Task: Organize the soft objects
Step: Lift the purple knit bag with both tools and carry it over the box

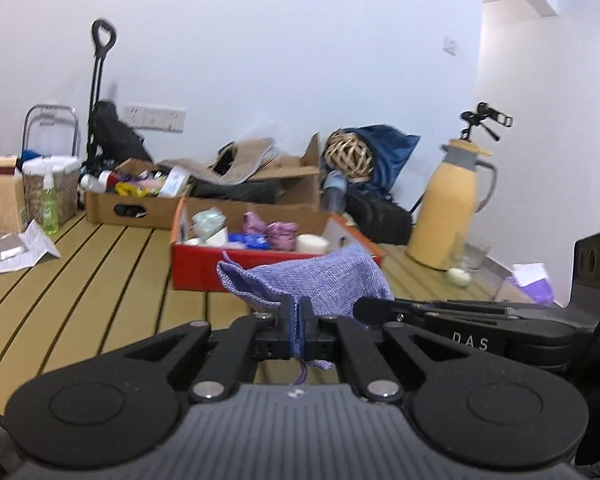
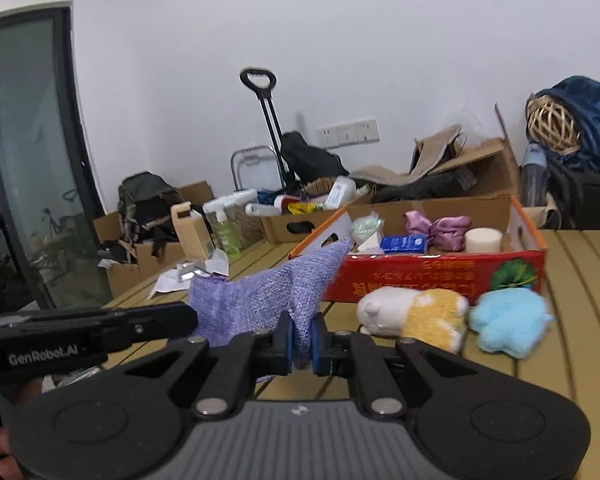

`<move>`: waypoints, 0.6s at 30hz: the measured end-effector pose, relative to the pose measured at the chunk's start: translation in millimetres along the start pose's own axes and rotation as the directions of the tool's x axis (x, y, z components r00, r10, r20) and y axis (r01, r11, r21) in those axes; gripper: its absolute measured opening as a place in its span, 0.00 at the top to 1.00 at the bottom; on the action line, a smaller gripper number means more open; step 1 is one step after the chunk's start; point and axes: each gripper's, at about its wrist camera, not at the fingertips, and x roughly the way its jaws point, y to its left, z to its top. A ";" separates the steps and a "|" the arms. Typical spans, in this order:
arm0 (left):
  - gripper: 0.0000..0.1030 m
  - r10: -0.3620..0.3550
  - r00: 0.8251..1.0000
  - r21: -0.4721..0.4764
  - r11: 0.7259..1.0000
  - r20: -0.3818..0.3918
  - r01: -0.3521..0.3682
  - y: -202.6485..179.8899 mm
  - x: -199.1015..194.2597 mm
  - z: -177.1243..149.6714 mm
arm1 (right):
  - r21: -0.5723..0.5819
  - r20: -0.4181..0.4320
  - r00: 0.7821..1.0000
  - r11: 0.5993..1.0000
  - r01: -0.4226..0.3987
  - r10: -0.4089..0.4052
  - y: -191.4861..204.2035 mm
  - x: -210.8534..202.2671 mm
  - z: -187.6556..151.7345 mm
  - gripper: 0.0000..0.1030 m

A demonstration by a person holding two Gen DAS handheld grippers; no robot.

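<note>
A purple knitted cloth (image 1: 312, 280) is held up above the wooden table by both grippers. My left gripper (image 1: 298, 320) is shut on one edge of it. My right gripper (image 2: 302, 338) is shut on another edge of the same cloth (image 2: 268, 296). Behind it stands a red cardboard box (image 1: 204, 264), also in the right wrist view (image 2: 440, 280), holding a pink bow, a white sponge and small packets. A white and yellow plush toy (image 2: 416, 314) and a light blue plush toy (image 2: 508, 320) lie on the table in front of the box.
A yellow thermos jug (image 1: 448, 208) and a glass (image 1: 466, 264) stand to the right. Brown cardboard boxes (image 1: 136, 204) with bottles, a green spray bottle (image 1: 49, 204) and papers (image 1: 16, 252) sit at the left. A luggage trolley (image 2: 268, 128) stands by the wall.
</note>
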 end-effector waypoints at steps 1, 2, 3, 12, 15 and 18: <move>0.97 -0.008 1.000 0.005 1.000 0.005 0.008 -10.3 -3.9 -0.4 | 0.000 0.011 1.000 1.000 0.001 -0.001 -3.7 -12.5 -1.3 0.92; 0.97 -0.011 1.000 0.012 1.000 0.010 0.011 -20.7 -6.8 -1.0 | 0.002 0.022 1.000 1.000 0.006 -0.006 -6.6 -23.6 -2.7 0.92; 0.97 -0.015 1.000 0.018 1.000 0.014 0.014 -29.7 -9.5 -2.3 | 0.003 0.032 0.999 1.000 0.007 -0.007 -10.0 -33.6 -4.1 0.92; 0.97 -0.044 0.999 0.068 0.997 0.016 0.042 -81.9 11.3 8.0 | 0.039 0.105 0.994 0.999 0.032 -0.036 -58.7 -91.2 -5.0 0.92; 0.97 -0.040 0.999 0.078 0.996 0.023 0.038 -80.6 34.1 22.8 | 0.038 0.115 0.992 0.999 0.036 -0.040 -74.0 -84.6 4.9 0.92; 0.97 -0.038 0.999 0.085 0.996 0.025 0.036 -71.5 65.5 44.8 | 0.036 0.112 0.993 0.999 0.029 -0.033 -88.4 -63.8 23.5 0.92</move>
